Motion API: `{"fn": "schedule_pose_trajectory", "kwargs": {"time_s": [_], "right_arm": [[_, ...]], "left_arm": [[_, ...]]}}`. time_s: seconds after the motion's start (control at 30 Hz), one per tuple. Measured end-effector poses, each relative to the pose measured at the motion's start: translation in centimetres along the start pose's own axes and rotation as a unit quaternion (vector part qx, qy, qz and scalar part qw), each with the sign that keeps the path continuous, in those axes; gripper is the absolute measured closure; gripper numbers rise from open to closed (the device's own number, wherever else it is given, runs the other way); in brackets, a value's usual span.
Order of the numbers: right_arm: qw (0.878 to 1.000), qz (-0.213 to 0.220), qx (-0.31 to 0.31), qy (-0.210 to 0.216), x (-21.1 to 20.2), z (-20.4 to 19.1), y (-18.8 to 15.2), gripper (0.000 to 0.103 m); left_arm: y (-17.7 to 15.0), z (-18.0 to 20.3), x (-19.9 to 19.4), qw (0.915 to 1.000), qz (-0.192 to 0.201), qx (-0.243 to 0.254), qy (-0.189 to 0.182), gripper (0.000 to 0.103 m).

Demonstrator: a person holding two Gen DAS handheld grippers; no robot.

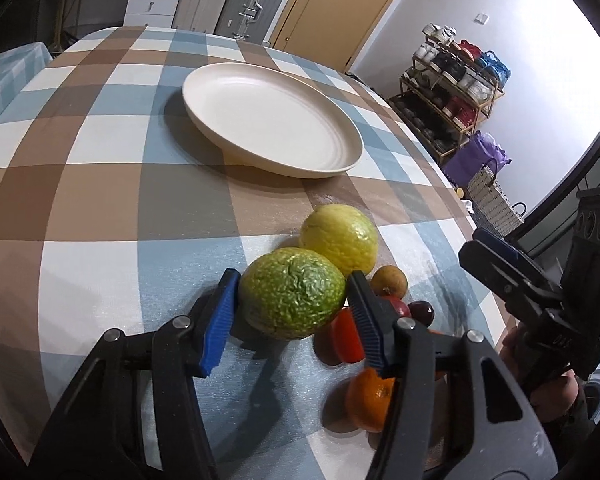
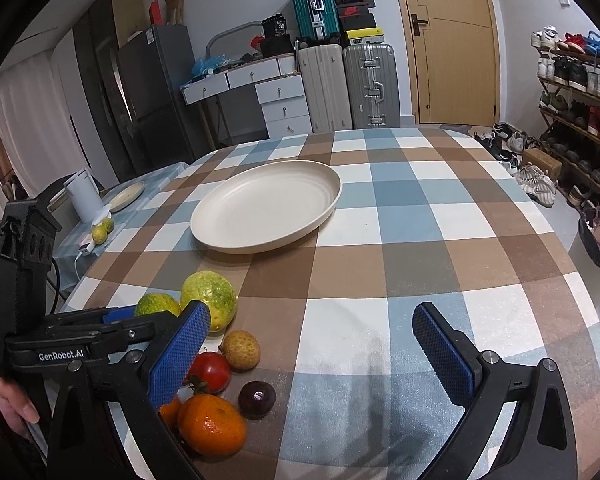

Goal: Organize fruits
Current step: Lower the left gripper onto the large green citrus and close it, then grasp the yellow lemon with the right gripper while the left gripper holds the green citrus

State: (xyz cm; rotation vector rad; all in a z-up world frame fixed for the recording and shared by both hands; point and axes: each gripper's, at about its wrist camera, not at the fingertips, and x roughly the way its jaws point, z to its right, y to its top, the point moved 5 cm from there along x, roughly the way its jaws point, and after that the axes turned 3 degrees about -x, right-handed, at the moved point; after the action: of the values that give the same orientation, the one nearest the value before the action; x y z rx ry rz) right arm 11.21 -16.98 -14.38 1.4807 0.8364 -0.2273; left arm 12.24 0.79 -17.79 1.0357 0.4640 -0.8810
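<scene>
The landmark here is the cream plate [image 2: 266,206], which stands bare in the middle of the checked tablecloth [image 2: 420,216]. All the fruits lie in one group on the near left side of this plate, close to the table edge.

In the left wrist view, the left gripper [image 1: 292,304] is lowest on the near side of the plate, and its two blue pads [image 1: 219,320] sit on both sides of a rough green citrus fruit [image 1: 294,292]. The pads appear to touch its skin left and right, so the gripper is closed on this fruit, which rests on the cloth. Just behind it, nearer to the plate, lies a yellow-green citrus fruit [image 1: 340,238], touching the green one. To the right of these are a small brown longan [image 1: 389,280], a red tomato [image 1: 346,340] partly hidden behind the right finger, a dark plum [image 1: 422,312] and, nearest to the camera, an orange tangerine [image 1: 370,398].

In the right wrist view, the right gripper [image 2: 306,354] hangs over the cloth on the near side of the plate with its jaws wide apart and nothing between them. Its left pad [image 2: 178,354] stands just in front of the tomato. At the far left of this view a hand [image 2: 10,404] holds the left gripper's handle.
</scene>
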Motion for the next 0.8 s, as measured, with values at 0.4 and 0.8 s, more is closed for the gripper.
{"fn": "schedule_pose_trajectory", "kwargs": {"time_s": [0.4, 0.8], "right_arm": [[0.999, -0.007, -0.007, 0.048, 0.6, -1.5, 0.7, 0.000], [0.991, -0.073, -0.019, 0.112, 4.8, -5.0, 1.6, 0.000]], "left_arm": [[0.8, -1.0, -2.6, 0.9995, 0.031, -0.004, -0.005, 0.051], [2.0, -4.2, -4.7, 0.9982, 0.056, -0.020, 0.001, 0.051]]}}
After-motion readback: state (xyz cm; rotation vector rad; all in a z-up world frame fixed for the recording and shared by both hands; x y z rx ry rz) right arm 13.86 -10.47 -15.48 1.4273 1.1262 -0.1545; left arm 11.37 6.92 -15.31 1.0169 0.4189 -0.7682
